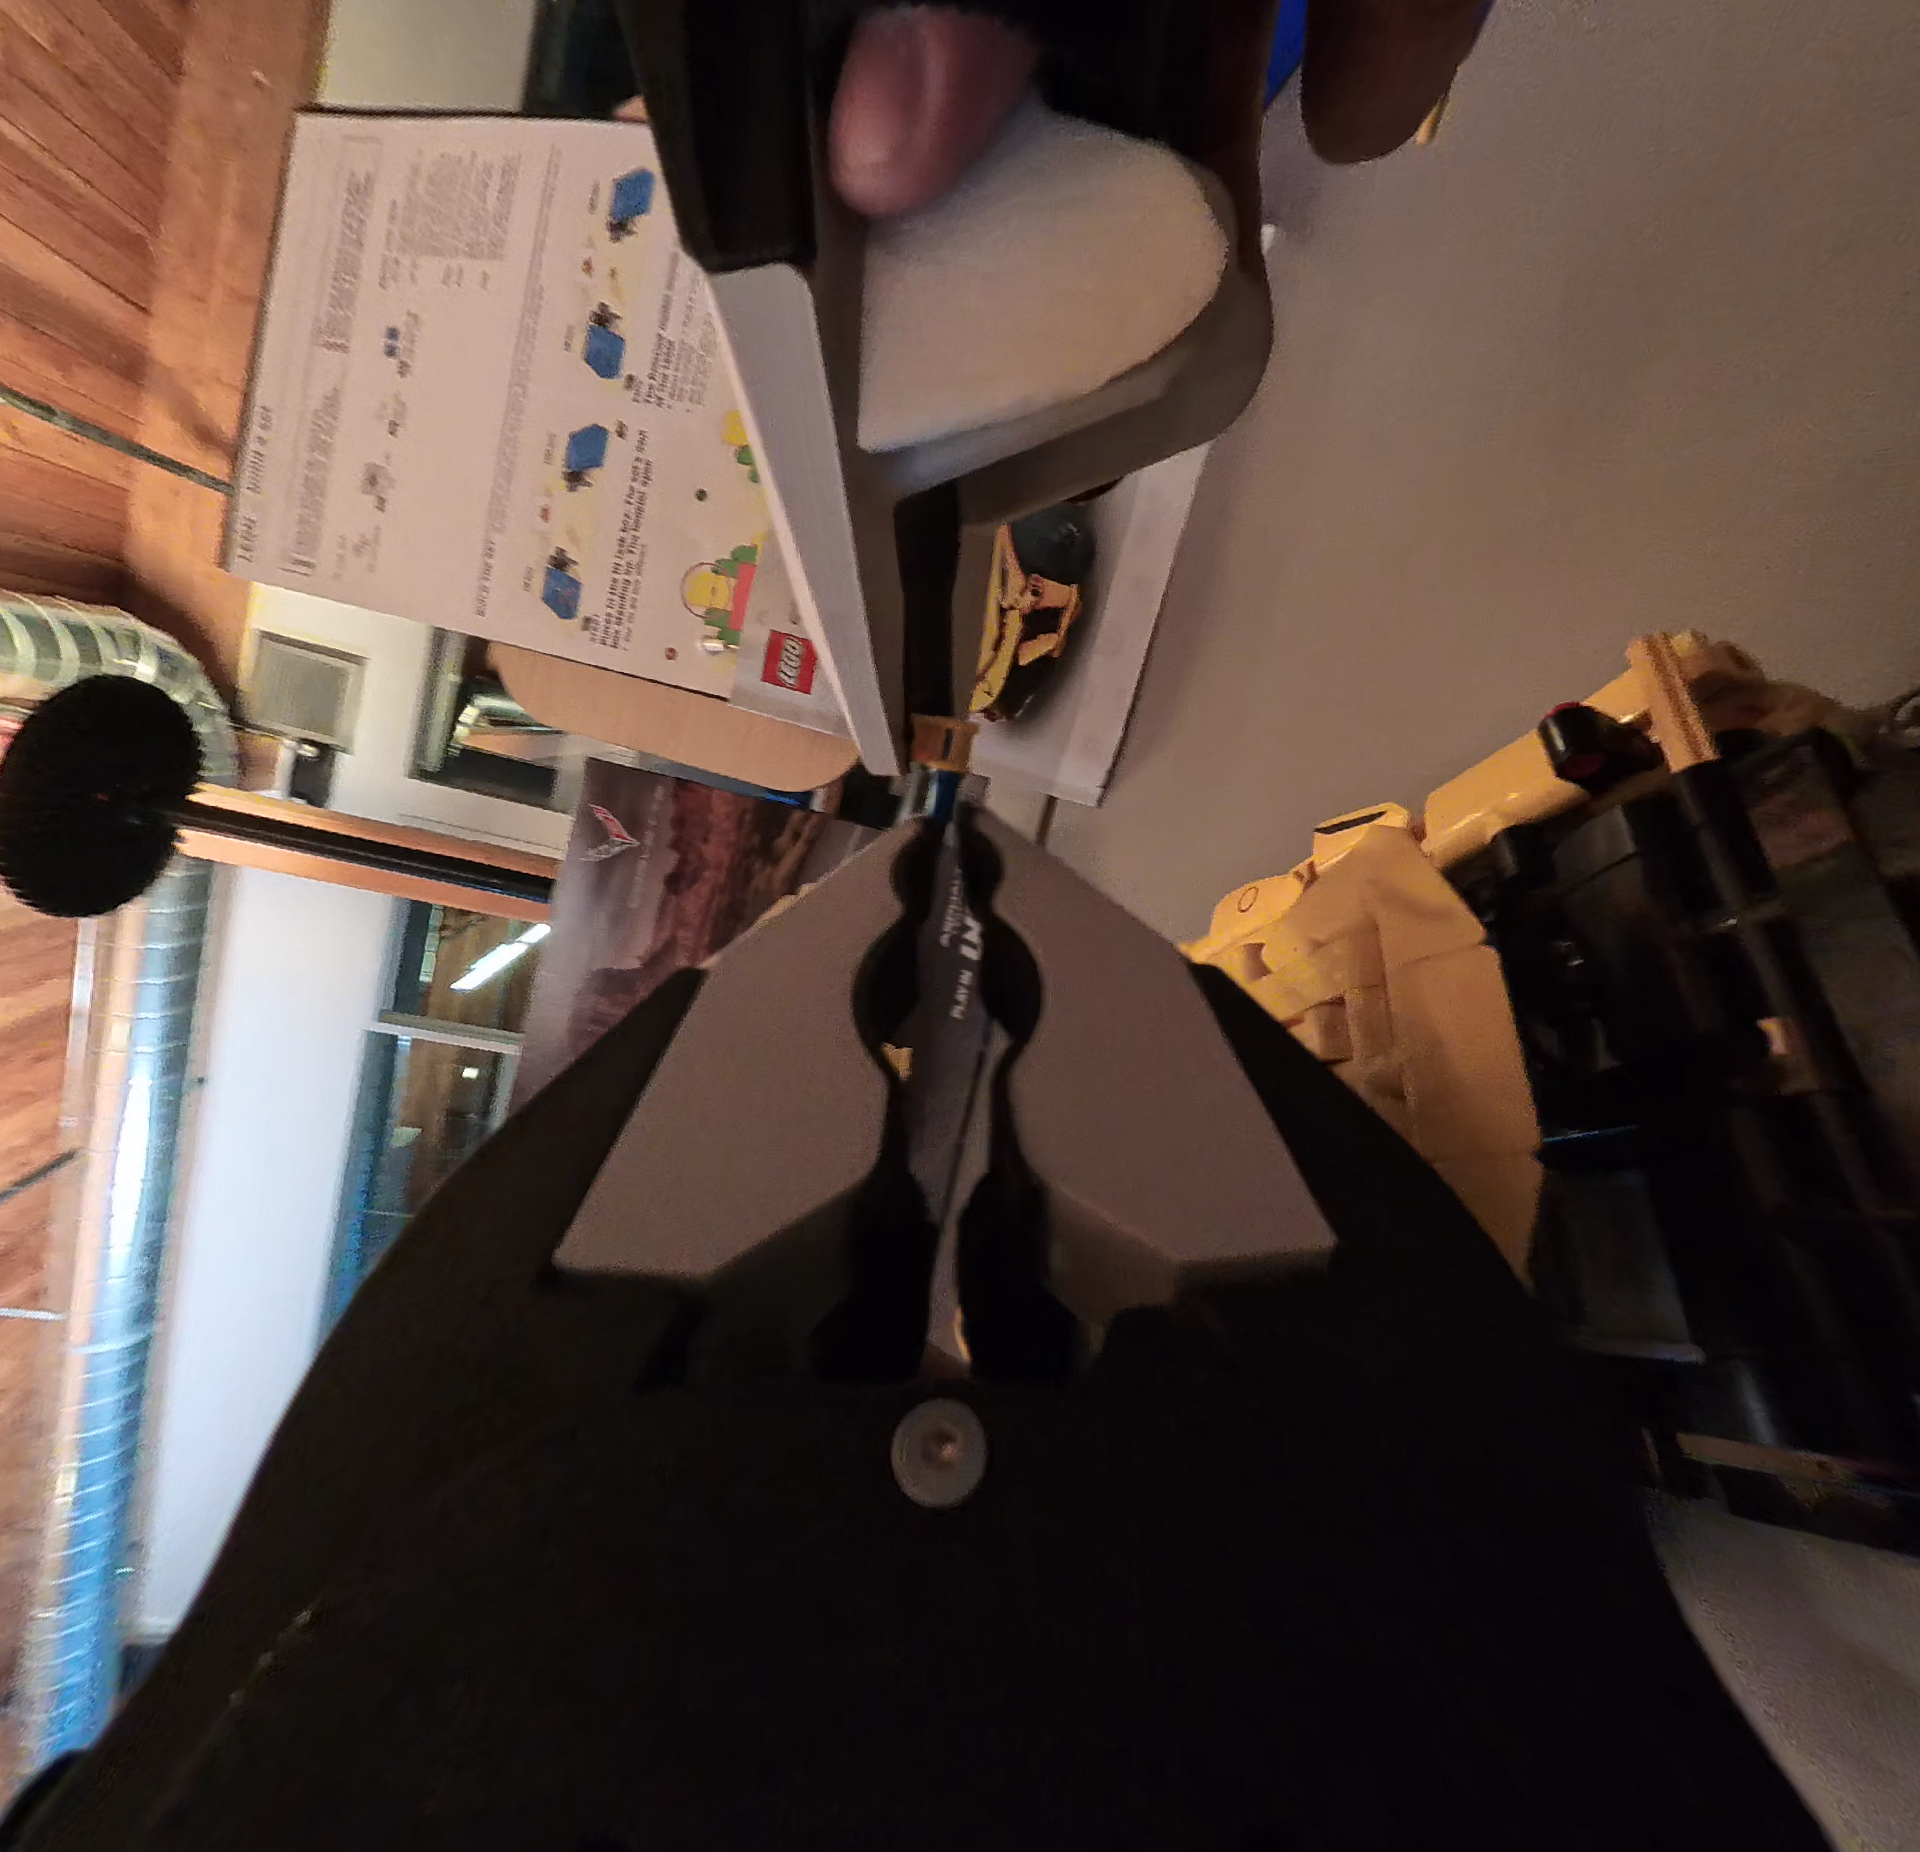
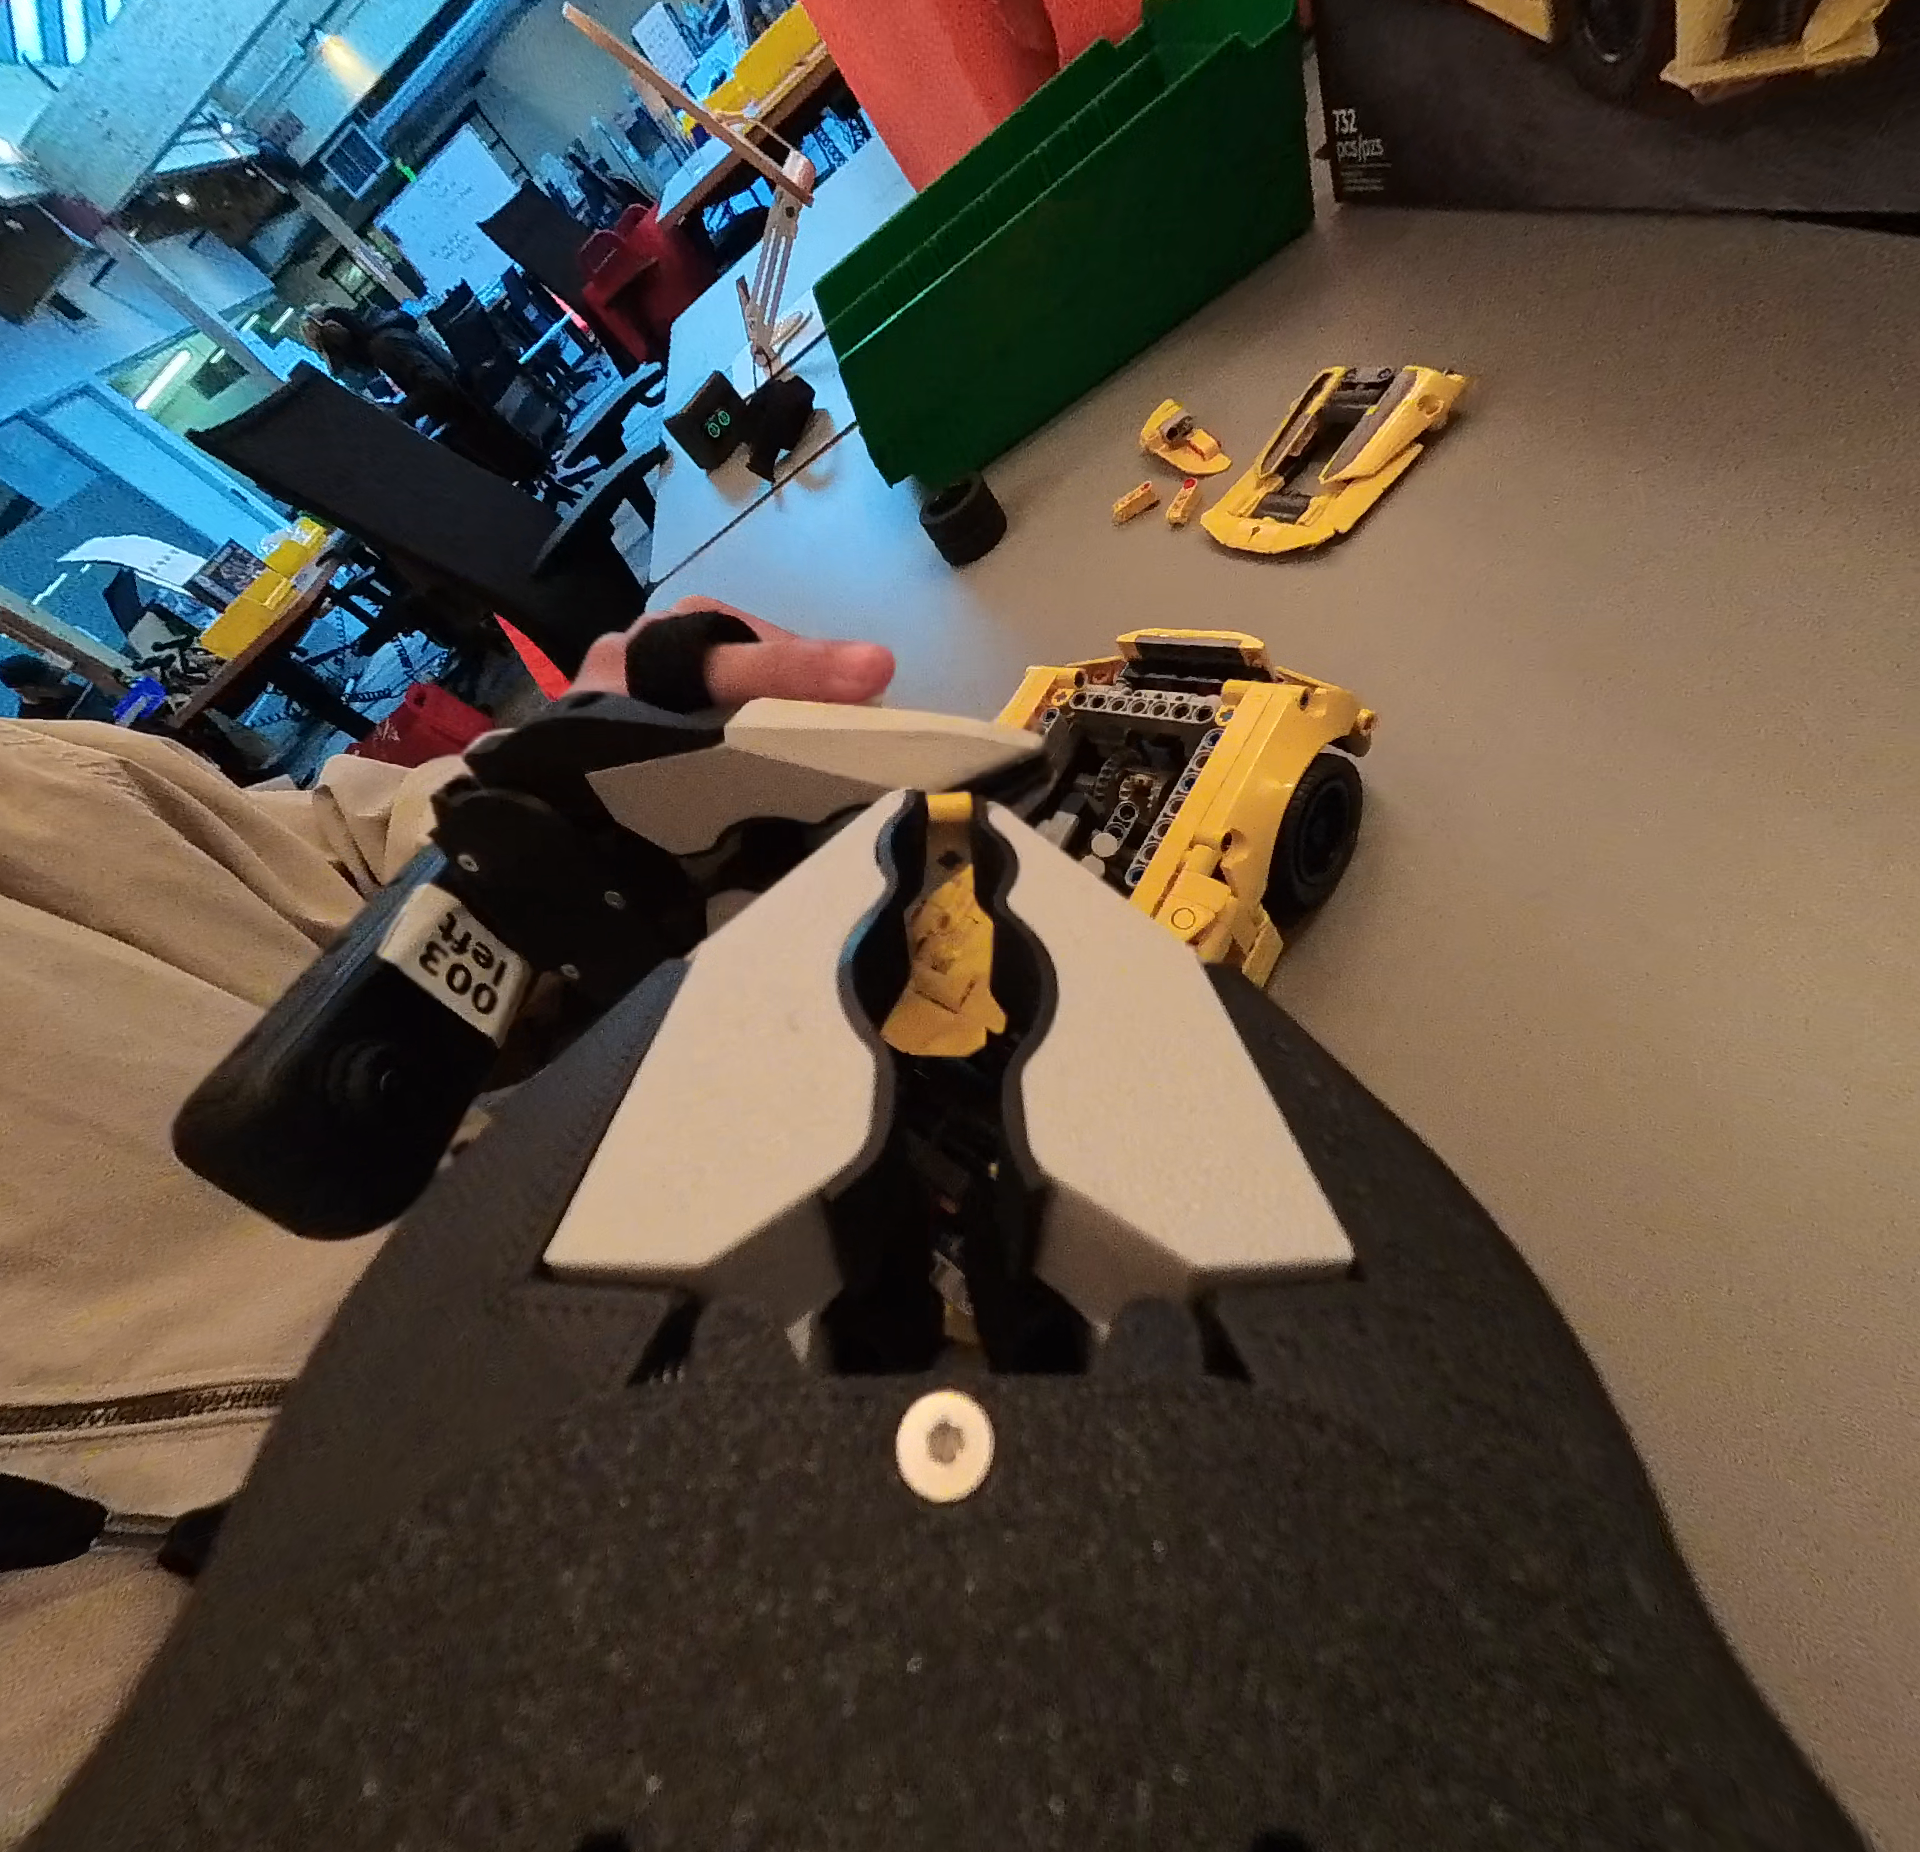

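Note:
My right gripper is shut on a yellow and black brick assembly and holds it above the grey table. My left gripper is closed, and its tips pinch a small tan and blue piece at the end of that assembly. The two grippers meet tip to tip; the right gripper shows at the top of the left wrist view, and the left gripper shows side-on in the right wrist view. A part-built yellow brick car stands on the table just beyond them.
A yellow body panel, small yellow pieces and a black tyre lie farther off. A green bin and a dark box with a car picture stand behind. A white printed booklet stands upright. A person's sleeve is at the left. The tips of both grippers are at nearly the same place.

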Demonstrator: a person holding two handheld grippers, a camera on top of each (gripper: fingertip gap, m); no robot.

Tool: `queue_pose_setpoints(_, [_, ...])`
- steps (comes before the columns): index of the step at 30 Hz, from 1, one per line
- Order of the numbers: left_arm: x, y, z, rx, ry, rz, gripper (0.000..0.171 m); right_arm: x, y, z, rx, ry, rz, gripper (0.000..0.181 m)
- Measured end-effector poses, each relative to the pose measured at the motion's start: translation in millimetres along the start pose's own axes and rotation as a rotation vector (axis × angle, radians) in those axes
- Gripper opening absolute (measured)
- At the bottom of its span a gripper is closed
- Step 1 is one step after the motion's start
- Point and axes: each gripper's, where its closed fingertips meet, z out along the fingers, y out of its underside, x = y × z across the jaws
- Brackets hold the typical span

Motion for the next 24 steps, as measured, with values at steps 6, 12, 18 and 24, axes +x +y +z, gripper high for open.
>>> queue_pose_setpoints(6, [-7.4, -2.3, -1.4, -0.003, -0.066, 0.03, 0.016, -0.2, -0.5, 0.9, -0.002, -0.004, 0.007, 0.006])
queue_pose_setpoints(12, [-1.0, -4.1, -0.7, -0.006, -0.037, 0.046, 0.003, 4.1, -3.1, 1.7, 0.019, 0.005, 0.032, 0.006])
queue_pose_setpoints(18, [-5.0, -6.2, -4.8, 0.037, 0.008, -0.027, 0.002, -2.2, -5.6, -1.2, 0.054, -0.105, 0.132, 0.006])
queue_pose_setpoints(24, [-1.0, -1.0, -7.3, 0.037, 0.035, 0.009, 0.002, -1.4, 2.2, -0.7, -0.022, -0.166, 0.208, 0.006])
